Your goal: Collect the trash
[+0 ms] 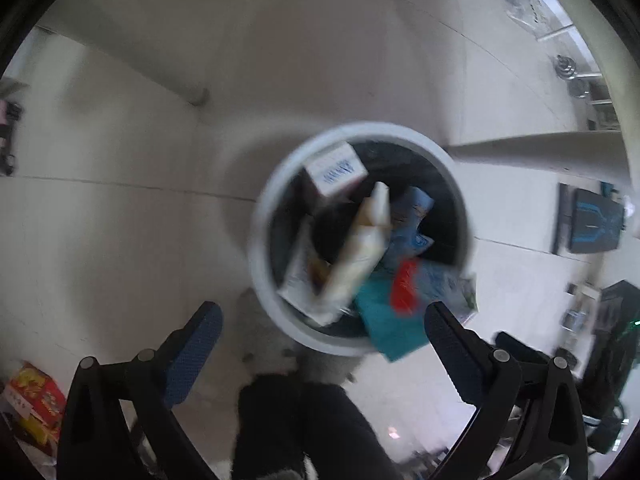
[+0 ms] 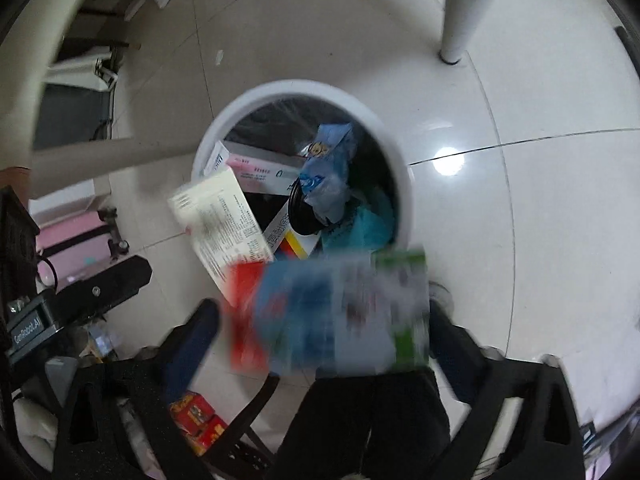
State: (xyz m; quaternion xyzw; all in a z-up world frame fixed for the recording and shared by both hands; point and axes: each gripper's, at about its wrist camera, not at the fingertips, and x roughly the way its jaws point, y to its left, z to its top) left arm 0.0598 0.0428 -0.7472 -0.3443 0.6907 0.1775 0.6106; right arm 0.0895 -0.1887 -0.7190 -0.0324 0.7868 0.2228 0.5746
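Glossy pale tiled floor, white round bin standing on it

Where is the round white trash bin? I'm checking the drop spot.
The round white trash bin stands on the pale tiled floor, centre of both wrist views, below both open tools, near a white table leg.

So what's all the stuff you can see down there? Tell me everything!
bin: one, white rim, black liner, on the pale tiled floor.
boxes in the bin: several, white and pink, leaning inside.
blue wrappers: a few, crumpled among the boxes.
cream carton: one, blurred, over the bin's mouth.
red, blue and green box: one, blurred, between the right jaws, over the bin's near edge.
red and yellow pack: one, on the floor beside the person.
table legs: two, white.
left gripper: jaws wide, nothing between them.
right gripper: jaws wide.
person's legs: dark trousers.
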